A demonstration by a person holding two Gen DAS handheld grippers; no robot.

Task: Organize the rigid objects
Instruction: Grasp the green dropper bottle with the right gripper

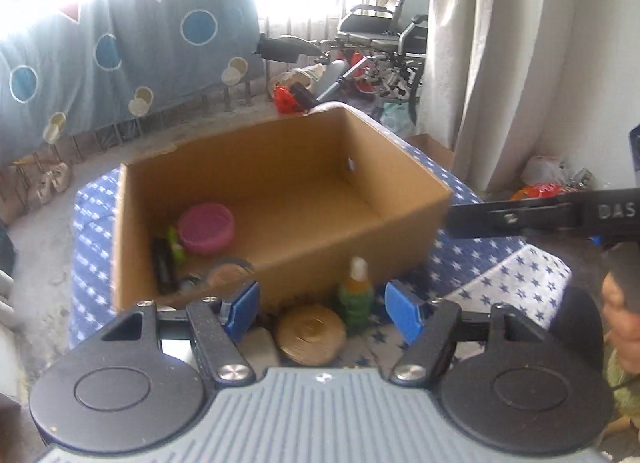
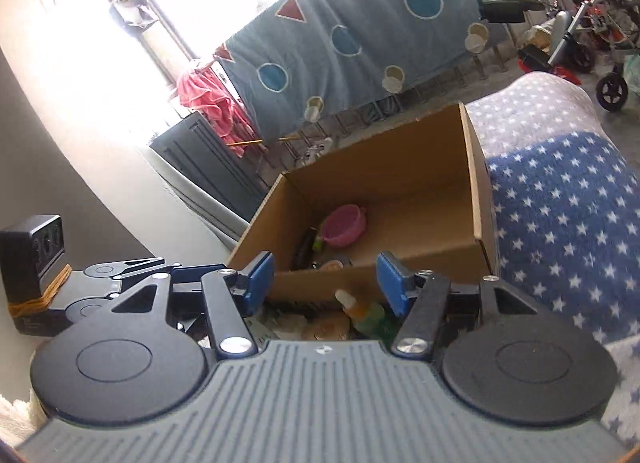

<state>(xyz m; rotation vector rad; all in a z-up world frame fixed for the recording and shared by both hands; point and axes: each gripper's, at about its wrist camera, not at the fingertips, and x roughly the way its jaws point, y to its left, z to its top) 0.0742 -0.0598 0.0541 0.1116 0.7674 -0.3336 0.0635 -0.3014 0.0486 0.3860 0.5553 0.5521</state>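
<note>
Both tongs are being held wide open, and nothing is being gripped by either one. The left tongs (image 1: 322, 309) are being aimed at a small green bottle (image 1: 356, 297) with a pale tip. The bottle is being kept upright on the star blanket (image 1: 500, 283), just in front of the cardboard box (image 1: 280, 183). A round brown roll (image 1: 312, 335) is lying right beside the bottle, maybe touching it. A pale flat thing is lying next to the roll, but what it is cannot be told.

The right tongs (image 2: 326, 283) are being pointed at the same bottle (image 2: 366, 311) from the other side. Inside the box, a pink bowl (image 1: 206, 228), a dark stick-like thing (image 1: 162, 263) and a few small bits are being kept near the left wall.

Some things could go wrong here. The bottle is tall and thin, so it could be tipped over if it is bumped by one finger first. The blanket is soft, so the bottle is probably not being held steady. The roll could be pushed away or caught by mistake. The two tongs could be knocked together, since both are being brought near the same spot. The box wall is close behind, so it could be hit too.
</note>
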